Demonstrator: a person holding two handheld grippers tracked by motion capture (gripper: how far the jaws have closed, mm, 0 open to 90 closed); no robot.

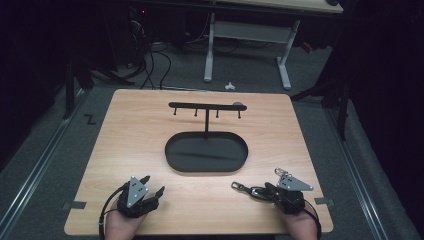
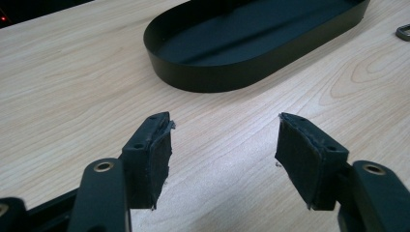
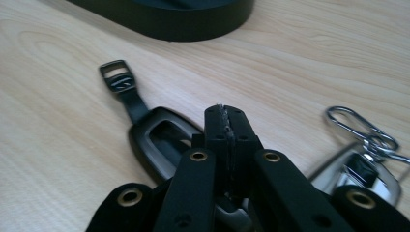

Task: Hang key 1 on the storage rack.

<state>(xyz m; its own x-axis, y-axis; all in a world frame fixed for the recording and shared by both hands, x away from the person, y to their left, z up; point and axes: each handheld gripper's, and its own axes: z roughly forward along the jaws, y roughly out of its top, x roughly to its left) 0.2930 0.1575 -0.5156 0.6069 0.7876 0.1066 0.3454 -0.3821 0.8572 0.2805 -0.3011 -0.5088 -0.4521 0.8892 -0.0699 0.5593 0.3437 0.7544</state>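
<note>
Starting at the left: the left gripper [image 1: 152, 186] sits low on the wooden counter [image 1: 130, 130], near the front edge, with its jaws spread wide and nothing between them. In the left gripper view it's aimed at the black oval tray [image 2: 203, 79], and there's only bare wood between the two pads [image 2: 157, 159].

In the middle is that oval tray [image 1: 172, 160], long axis running left to right across the counter. A thin post rises from its back edge and carries a black hook bar [image 1: 200, 105], also running left to right, with four little pegs hanging down.

Over on the right is the dark key fob [image 3: 159, 140]. It lies flat on the counter in front of the tray's right end, touching the right gripper [image 3: 225, 113]. Its long axis is roughly left to right in the high view, tilted a bit, with the strap and small buckle [image 3: 116, 77] pointing left toward the middle of the counter. The right gripper's jaws are pressed together right over the fob's near end. Whether they're actually pinching part of it, I can't tell, since the jaws hide that spot. Just beside it on the far right there's a silver clasp [image 3: 360, 128] on a second key piece, lying on the wood.
</note>
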